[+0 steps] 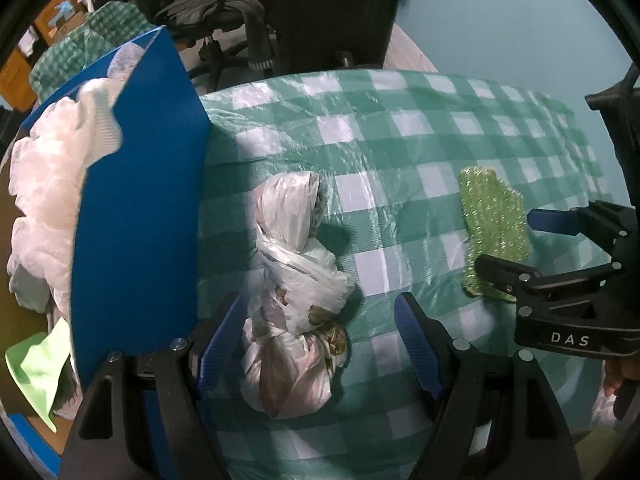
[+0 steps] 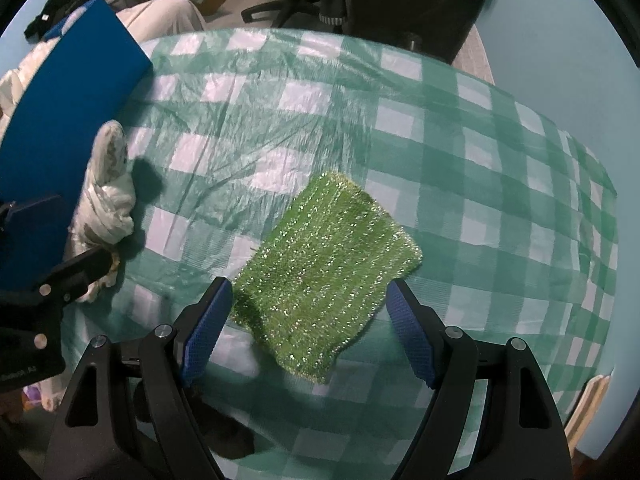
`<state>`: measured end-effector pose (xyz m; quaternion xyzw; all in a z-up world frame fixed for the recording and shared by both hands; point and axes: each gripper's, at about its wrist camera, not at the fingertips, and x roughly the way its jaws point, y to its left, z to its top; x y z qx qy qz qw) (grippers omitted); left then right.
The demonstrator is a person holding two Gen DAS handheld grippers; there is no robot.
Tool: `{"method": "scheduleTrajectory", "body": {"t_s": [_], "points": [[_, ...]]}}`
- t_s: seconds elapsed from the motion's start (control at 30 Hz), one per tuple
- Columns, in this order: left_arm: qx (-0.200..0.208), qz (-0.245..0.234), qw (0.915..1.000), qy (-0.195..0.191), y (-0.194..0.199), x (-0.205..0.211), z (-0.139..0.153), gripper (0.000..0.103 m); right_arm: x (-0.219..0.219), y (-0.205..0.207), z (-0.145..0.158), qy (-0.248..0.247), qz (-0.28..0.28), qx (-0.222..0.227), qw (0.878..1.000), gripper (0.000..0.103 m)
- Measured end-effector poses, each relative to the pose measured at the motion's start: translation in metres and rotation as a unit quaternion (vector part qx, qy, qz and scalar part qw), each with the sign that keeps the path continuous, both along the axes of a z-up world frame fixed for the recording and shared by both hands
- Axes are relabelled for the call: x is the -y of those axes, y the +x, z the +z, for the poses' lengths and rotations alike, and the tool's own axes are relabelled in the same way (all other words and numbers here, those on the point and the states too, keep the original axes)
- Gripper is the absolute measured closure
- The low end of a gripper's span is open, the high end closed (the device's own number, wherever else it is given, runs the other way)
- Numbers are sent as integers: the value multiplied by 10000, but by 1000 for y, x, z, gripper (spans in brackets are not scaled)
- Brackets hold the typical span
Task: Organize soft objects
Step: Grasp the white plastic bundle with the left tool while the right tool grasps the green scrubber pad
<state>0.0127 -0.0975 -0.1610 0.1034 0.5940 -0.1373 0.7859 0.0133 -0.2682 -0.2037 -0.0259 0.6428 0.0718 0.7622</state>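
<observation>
A knotted white plastic bag bundle lies on the green-and-white checked tablecloth. My left gripper hangs open over it, a blue pad on each side of the lower knot, neither pressing. To the right lies a glittery green scrub pad, with my right gripper over it. In the right wrist view the green scrub pad lies flat between the spread fingers of the right gripper, which is open. The bag bundle and the left gripper show at the left edge.
A blue bin stands left of the bundle, stuffed with white plastic bags and a light green cloth. Behind the table stand an office chair and a dark panel. The blue bin borders the cloth's left side.
</observation>
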Motion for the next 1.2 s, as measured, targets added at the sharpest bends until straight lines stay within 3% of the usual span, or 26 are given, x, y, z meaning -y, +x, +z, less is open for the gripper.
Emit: {"method": "scheduleTrajectory", "body": {"t_s": [0.33, 0.53, 0.6, 0.8, 0.97, 1.2], "points": [[-249, -32, 9996, 113, 16, 5, -22, 24, 14, -7, -15, 29, -203, -126, 9997, 26], [-308, -86, 9995, 49, 19, 3, -28, 26, 11, -8, -12, 51, 45, -27, 10000, 60], [-294, -85, 9995, 93, 18, 1, -30, 35, 8, -7, -10, 100, 123, -27, 9999, 80], [-246, 72, 9996, 103, 14, -17, -31, 59, -1, -12, -7, 59, 333, 84, 9994, 85], [-97, 31, 9996, 279, 5, -18, -29, 62, 2, -16, -1, 96, 297, 214, 9993, 86], [-23, 113, 9998, 188, -8, -24, -19, 62, 4, -19, 19, 199, 175, 384, 9989, 86]]}}
